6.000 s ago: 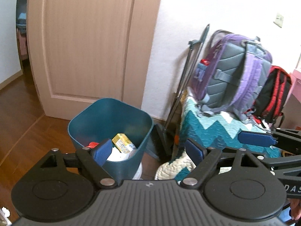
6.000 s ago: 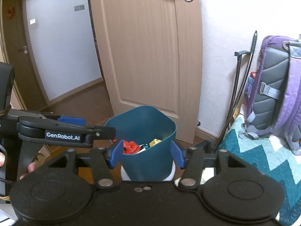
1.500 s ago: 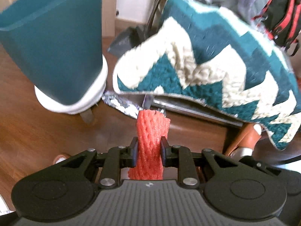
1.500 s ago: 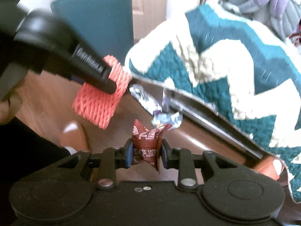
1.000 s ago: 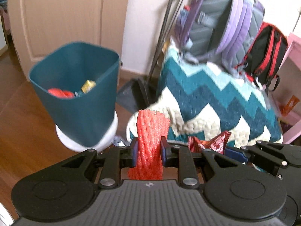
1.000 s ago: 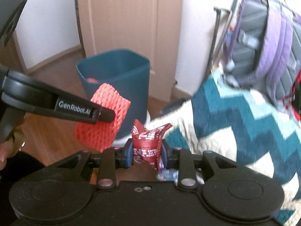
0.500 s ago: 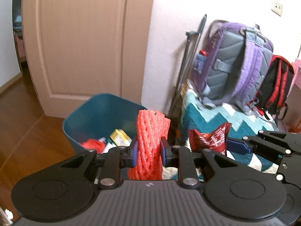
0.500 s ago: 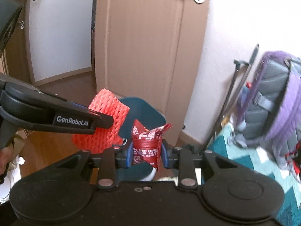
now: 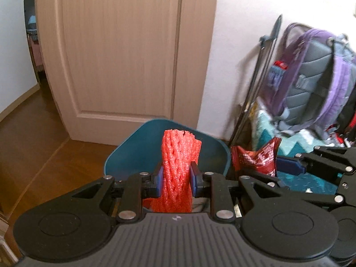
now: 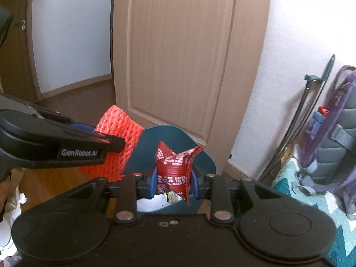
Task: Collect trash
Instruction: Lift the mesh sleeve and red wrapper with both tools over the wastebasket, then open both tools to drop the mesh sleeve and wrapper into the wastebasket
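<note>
1. Nearest, at 6 o'clock in the left wrist view, the left gripper is clamped on a red foam net sleeve, which stands upright between its blue pads and is squeezed narrow there.
2. At 6 o'clock in the right wrist view, the right gripper is closed on a dark red snack wrapper, crumpled, its top corners flaring above the pads.
3. What has changed: a moment ago both grippers were low over the wooden floor beside the quilt, each with its piece just picked up. Now both are lifted and swung round to face the bin, side by side, grips unchanged.
4. Just beyond, at 6 o'clock past the fingertips, the teal trash bin sits with its open mouth under and behind both held pieces; paper and packaging already lie inside.
5. My reading: pickup is done and the carry nearly over; release over the bin mouth comes next.
6. Farther off, the door is at 12 o'clock, the purple backpack on the zigzag quilt at 3 o'clock.
</note>
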